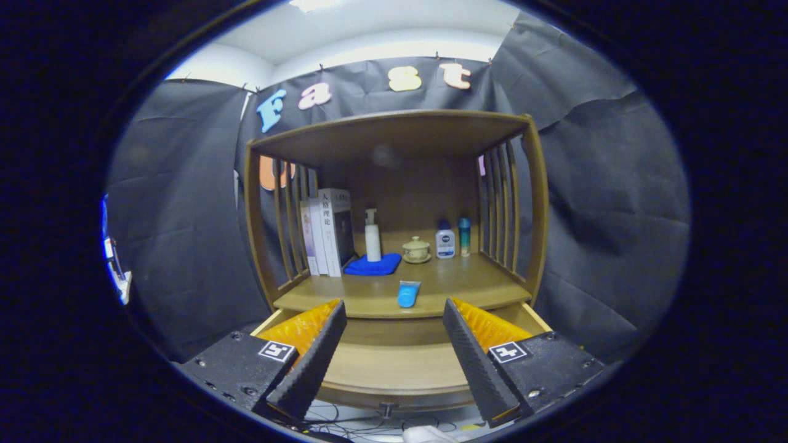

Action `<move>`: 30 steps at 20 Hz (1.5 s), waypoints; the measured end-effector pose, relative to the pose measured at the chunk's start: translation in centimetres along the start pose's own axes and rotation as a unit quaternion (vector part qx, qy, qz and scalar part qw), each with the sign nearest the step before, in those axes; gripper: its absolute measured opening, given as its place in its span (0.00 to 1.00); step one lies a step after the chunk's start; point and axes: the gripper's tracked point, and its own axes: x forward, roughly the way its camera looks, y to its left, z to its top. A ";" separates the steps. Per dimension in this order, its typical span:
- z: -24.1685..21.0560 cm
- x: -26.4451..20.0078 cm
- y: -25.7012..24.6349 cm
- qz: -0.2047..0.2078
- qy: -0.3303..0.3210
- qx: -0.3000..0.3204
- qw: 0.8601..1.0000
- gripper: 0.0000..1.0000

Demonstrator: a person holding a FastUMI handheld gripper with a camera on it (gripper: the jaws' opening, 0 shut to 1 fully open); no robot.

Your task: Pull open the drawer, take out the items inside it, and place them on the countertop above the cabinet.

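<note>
Jaws stand wide apart w/ nothing between them; the gripper (394,363) hangs over the pulled-out drawer (394,363), fingers pointing toward the cabinet.

Drawer is open, below the countertop (468,286). Its floor between the fingers looks bare wood; corners behind the fingers are hidden, so can't tell if anything is left inside.

1 blue tube (408,293) lies on the countertop near the front edge, just beyond the fingertips, cap end toward the gripper. Probably a drawer item already out. Judged: light, soft plastic, squashes if squeezed hard, rounded so it may roll. Best hold is across the flatter middle or at the stiffer cap end, gentle pressure.

Countertop is smooth wood, flat, w/ slatted sides left & right and a shelf board overhead, so vertical room is limited. Further back: 3 or so books (326,231) upright at left, pump bottle (372,237) on a blue cloth (372,266), small lidded cup (416,249), 2 small bottles (452,240) at right. Front strip by the tube has free space.
</note>
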 end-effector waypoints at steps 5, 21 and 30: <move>-4.1 -3.0 -1.8 -0.036 -0.046 -0.016 0.998 1.00; -16.8 0.8 -0.2 -0.066 0.032 -0.010 0.997 1.00; -16.7 1.6 0.3 -0.066 0.007 -0.025 0.997 1.00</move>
